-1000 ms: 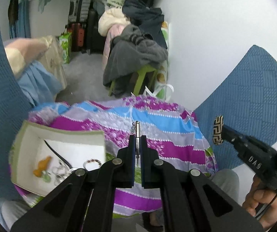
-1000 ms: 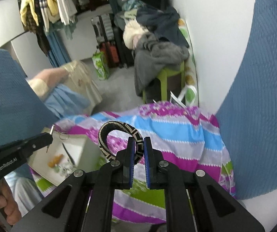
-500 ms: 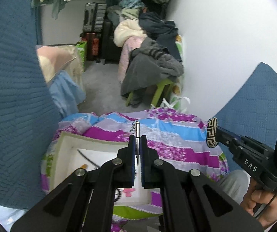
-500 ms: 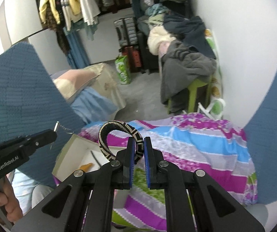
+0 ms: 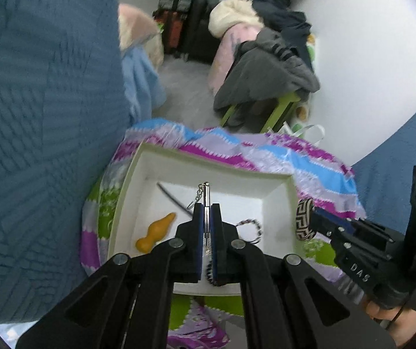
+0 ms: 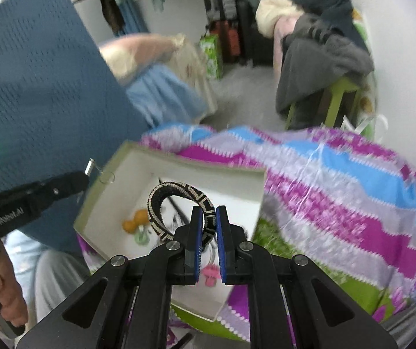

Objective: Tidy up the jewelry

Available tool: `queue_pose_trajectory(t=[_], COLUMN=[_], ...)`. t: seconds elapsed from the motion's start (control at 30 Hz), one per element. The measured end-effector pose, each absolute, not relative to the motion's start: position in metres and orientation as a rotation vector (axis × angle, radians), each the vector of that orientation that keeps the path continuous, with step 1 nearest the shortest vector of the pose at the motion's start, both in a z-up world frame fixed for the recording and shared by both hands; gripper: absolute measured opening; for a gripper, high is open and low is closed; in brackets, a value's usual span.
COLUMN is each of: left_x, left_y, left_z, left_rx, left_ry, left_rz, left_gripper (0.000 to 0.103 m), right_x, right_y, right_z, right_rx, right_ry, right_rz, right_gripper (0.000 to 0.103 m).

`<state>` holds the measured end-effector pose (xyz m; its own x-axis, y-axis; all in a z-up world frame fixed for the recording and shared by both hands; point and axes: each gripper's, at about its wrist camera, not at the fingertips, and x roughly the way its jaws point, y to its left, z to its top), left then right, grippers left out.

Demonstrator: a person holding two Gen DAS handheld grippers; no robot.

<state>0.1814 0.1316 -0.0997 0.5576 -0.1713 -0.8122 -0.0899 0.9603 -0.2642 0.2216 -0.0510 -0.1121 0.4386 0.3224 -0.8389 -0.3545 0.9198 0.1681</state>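
Observation:
My left gripper (image 5: 207, 209) is shut on a small silver metal bar with a keychain (image 5: 206, 196) and holds it above the open white box (image 5: 216, 168). My right gripper (image 6: 207, 213) is shut on a black-and-cream woven bangle (image 6: 176, 192) and holds it over the same box (image 6: 196, 163). The bangle also shows in the left wrist view (image 5: 303, 218) at the box's right rim. Inside the box lie an orange piece (image 5: 155, 232), a black cord (image 5: 173, 199) and a beaded bracelet (image 5: 251, 226).
The box rests on a purple, blue and green striped cloth (image 6: 338, 180) across a lap. Blue textured cushions (image 5: 42, 116) stand at both sides. Behind are a green stool with piled clothes (image 5: 269, 67), suitcases and a white wall.
Both grippers have swung left and downward, so the white box now lies right under them. Their holds on the metal bar and the bangle are unchanged.

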Motion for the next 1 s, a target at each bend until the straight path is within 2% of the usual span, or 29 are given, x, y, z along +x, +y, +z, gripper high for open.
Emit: queue_pose_trajectory(t=[0.27, 0.33, 0.37, 0.4, 0.43, 0.47, 0.5, 0.53, 0.57, 0.63, 0.7, 0.77, 0.83, 0.87, 1.0], left_x=[0.184, 0.184, 0.184, 0.183, 0.183, 0.182, 0.182, 0.180, 0.178, 0.173, 0.170, 0.165, 0.159, 0.156, 0.143], left_y=[0.132, 0.133, 0.134, 0.134, 0.135, 0.136, 0.136, 0.137, 0.137, 0.137, 0.135, 0.132, 0.129, 0.127, 0.117], left_z=[-0.141, -0.145, -0.145, -0.145, -0.144, -0.142, -0.141, -0.136, -0.132, -0.118, -0.103, -0.087, -0.068, -0.059, -0.020], left_rx=[-0.286, -0.290, -0.296, -0.300, -0.302, -0.306, -0.310, -0.308, -0.303, -0.284, -0.266, -0.255, -0.249, -0.248, -0.250], left_ry=[1.073, 1.084, 1.086, 1.082, 1.083, 1.089, 1.093, 1.083, 1.066, 1.028, 1.014, 0.983, 0.947, 0.940, 0.902], left_rz=[-0.046, -0.036, -0.037, -0.035, -0.030, -0.027, -0.022, -0.010, -0.003, 0.001, 0.006, 0.006, 0.002, -0.009, -0.029], left_gripper=[0.004, 0.004, 0.004, 0.004, 0.008, 0.022, 0.031, 0.050, 0.060, 0.062, 0.067, 0.076, 0.081, 0.082, 0.084], right_x=[0.219, 0.219, 0.218, 0.217, 0.216, 0.215, 0.216, 0.216, 0.215, 0.214, 0.211, 0.207, 0.202, 0.198, 0.180], right_y=[-0.039, -0.040, -0.041, -0.042, -0.042, -0.042, -0.042, -0.043, -0.045, -0.049, -0.055, -0.060, -0.065, -0.069, -0.082], right_z=[-0.155, -0.157, -0.156, -0.153, -0.150, -0.146, -0.143, -0.138, -0.132, -0.116, -0.095, -0.073, -0.049, -0.033, 0.015], right_rx=[-0.064, -0.063, -0.065, -0.071, -0.083, -0.097, -0.099, -0.098, -0.098, -0.097, -0.076, -0.072, -0.064, -0.056, -0.044], right_ry=[1.132, 1.147, 1.146, 1.139, 1.135, 1.130, 1.127, 1.123, 1.112, 1.074, 1.029, 0.980, 0.934, 0.901, 0.801], right_rz=[0.432, 0.440, 0.442, 0.443, 0.441, 0.442, 0.445, 0.449, 0.452, 0.448, 0.455, 0.451, 0.447, 0.449, 0.442], right_gripper=[0.010, 0.016, 0.028, 0.034, 0.035, 0.035, 0.036, 0.036, 0.037, 0.042, 0.056, 0.067, 0.070, 0.072, 0.088])
